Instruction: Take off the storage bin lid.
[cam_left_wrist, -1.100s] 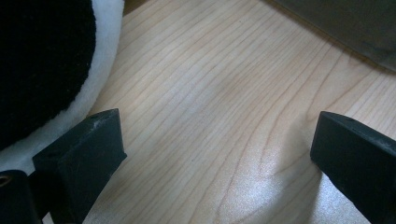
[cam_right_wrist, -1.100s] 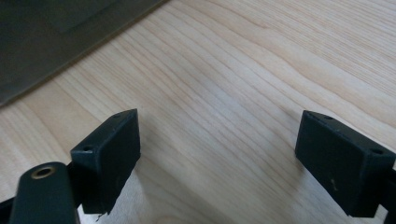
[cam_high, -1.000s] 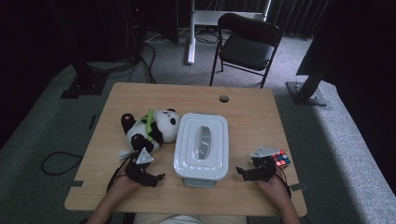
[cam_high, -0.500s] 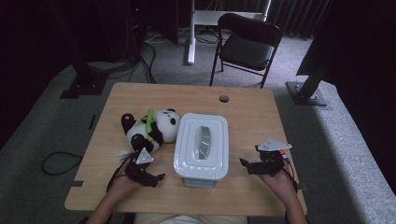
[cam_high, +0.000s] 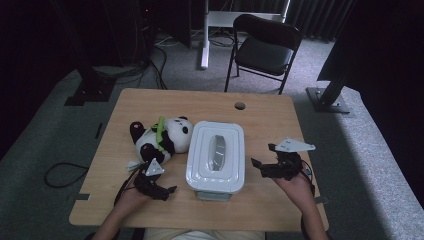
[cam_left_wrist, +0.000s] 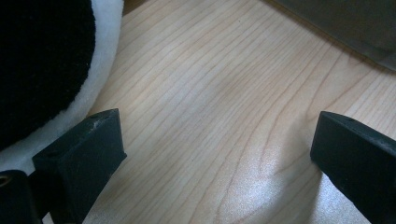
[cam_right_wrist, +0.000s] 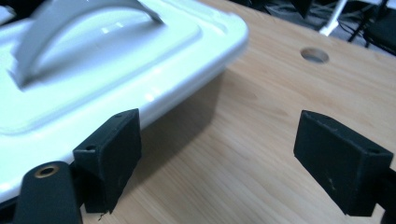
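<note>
A white rectangular plastic storage box (cam_high: 216, 157) with rounded corners stands near the middle of the light wooden table (cam_high: 200, 105), its long side running away from the person, and a white lid sits flat on it, so whatever it may hold cannot be seen. A translucent grey arched handle (cam_high: 218, 150) runs lengthwise in a recessed panel of the lid; the right gripper view shows the same handle (cam_right_wrist: 79, 28) rising over the glossy top and the lid's thick rounded rim overhanging the wall, which casts a shadow on the wood. Just beside the box, on the person's left, a black and white plush panda (cam_high: 161, 138) with a green strap lies on its side, touching or nearly touching the box wall. The right gripper (cam_high: 263, 156) hangs to the right of the box, near its side but apart from it, with its jaws spread wide and nothing between them but bare table. The left gripper (cam_high: 167, 190) rests low at the near left corner of the box, just below the panda, jaws likewise spread apart and empty; its own view looks down on wood grain with the panda's black and white fur (cam_left_wrist: 51, 70) at the left edge. A round cable hole (cam_high: 240, 106) lies beyond the box.
</note>
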